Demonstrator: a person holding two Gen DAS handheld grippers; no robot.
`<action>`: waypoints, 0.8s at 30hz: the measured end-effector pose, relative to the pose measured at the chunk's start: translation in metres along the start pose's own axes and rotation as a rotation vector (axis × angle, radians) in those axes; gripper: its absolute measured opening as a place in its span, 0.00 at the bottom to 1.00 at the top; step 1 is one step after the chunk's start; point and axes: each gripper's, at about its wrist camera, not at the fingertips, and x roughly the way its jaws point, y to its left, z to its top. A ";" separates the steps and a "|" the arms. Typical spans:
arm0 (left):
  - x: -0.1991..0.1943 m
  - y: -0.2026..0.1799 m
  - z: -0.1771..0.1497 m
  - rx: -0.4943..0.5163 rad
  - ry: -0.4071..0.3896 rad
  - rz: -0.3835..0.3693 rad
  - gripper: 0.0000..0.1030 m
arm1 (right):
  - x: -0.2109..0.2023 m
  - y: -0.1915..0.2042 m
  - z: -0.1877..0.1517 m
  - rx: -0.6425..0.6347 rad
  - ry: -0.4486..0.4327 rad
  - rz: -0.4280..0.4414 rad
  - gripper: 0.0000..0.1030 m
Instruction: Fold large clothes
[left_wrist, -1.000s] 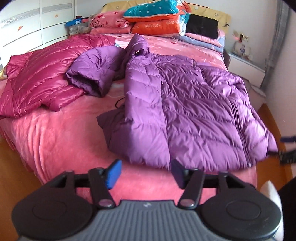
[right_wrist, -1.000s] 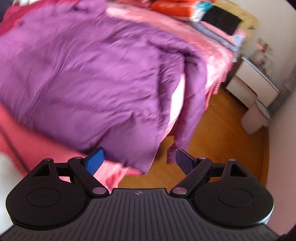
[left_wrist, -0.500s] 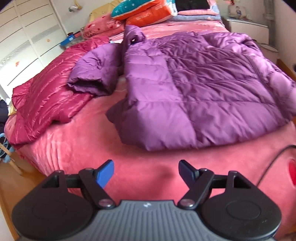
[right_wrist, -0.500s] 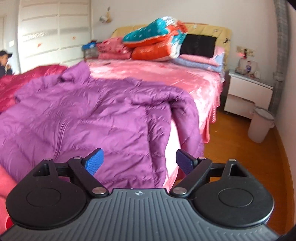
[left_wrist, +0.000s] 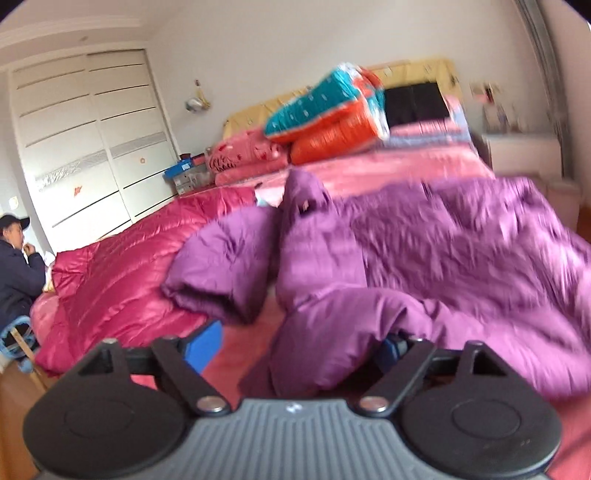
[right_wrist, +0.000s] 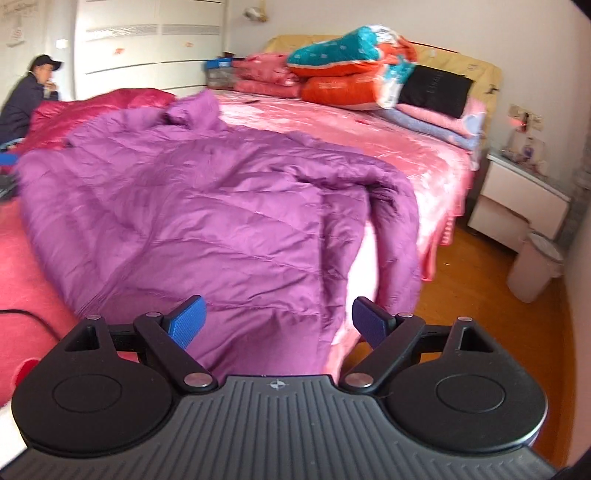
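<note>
A purple down jacket (left_wrist: 443, 251) lies spread on the pink bed (left_wrist: 388, 166); it also shows in the right wrist view (right_wrist: 192, 206). My left gripper (left_wrist: 299, 343) is open at the jacket's near left hem corner, and the cloth bulges between its jaws. Its right blue pad is mostly hidden by the fabric. My right gripper (right_wrist: 277, 321) is open with the jacket's near right hem between its jaws. One sleeve (right_wrist: 399, 236) hangs over the bed's right side.
A red down jacket (left_wrist: 122, 266) lies left of the purple one. Pillows and folded quilts (right_wrist: 351, 70) are stacked at the headboard. A person (right_wrist: 29, 99) sits at the left. A white nightstand (right_wrist: 517, 199) and bin (right_wrist: 535, 266) stand on the wooden floor at right.
Both grippers have dropped low and moved in toward the jacket's near hem. The left one now has the hem corner between its open jaws.
</note>
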 end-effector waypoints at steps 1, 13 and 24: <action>0.006 0.001 0.004 -0.020 0.003 -0.002 0.85 | -0.001 0.003 -0.001 -0.014 0.002 0.030 1.00; 0.072 0.012 0.027 -0.213 0.098 0.071 0.85 | 0.028 0.030 -0.008 -0.195 0.138 -0.008 1.00; 0.075 0.014 -0.001 -0.183 0.175 0.031 0.85 | 0.069 0.023 -0.002 -0.161 0.081 -0.171 1.00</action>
